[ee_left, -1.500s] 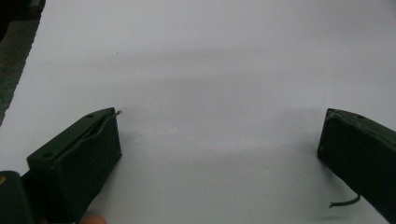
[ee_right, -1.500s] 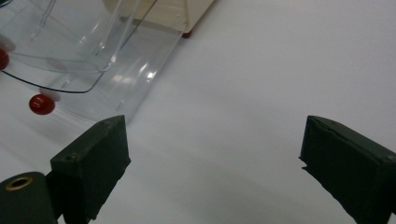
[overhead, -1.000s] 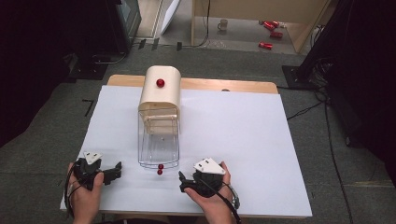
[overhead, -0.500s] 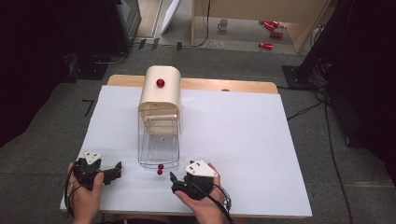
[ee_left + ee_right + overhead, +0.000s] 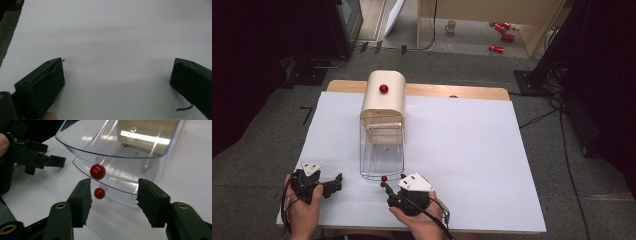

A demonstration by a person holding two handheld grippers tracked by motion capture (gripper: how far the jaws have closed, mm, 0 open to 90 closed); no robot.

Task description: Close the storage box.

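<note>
Since the earlier frames, we see the right gripper (image 5: 387,187) shifted leftward along the near edge of the table (image 5: 472,150), toward the near end of the clear drawer (image 5: 382,155); the left gripper (image 5: 334,182) has kept its place at the near left. The right gripper's jaws have just been closing, and in the right gripper view (image 5: 112,195) they stand part-way apart, released, with nothing pressed between the pads. We note the drawer's curved front lip and its lower red knob (image 5: 99,193) lying in the gap ahead of the jaws, the knob just beside the left-hand jaw; whether it touches we cannot tell. A second red knob (image 5: 97,171) sits a little higher on the clear front.

The drawer is pulled out of a rounded cream box (image 5: 383,97) that stands at the far middle of the white table. Its long axis runs far to near, the open end pointing toward the person, and its near front carries the two small red knobs (image 5: 383,181). Another red knob (image 5: 384,89) sits on top of the box.

In the left gripper view, the left gripper (image 5: 117,72) rests over bare white tabletop with its jaws wide apart and nothing between them. It also appears at the upper left of the right gripper view (image 5: 37,160).
</note>
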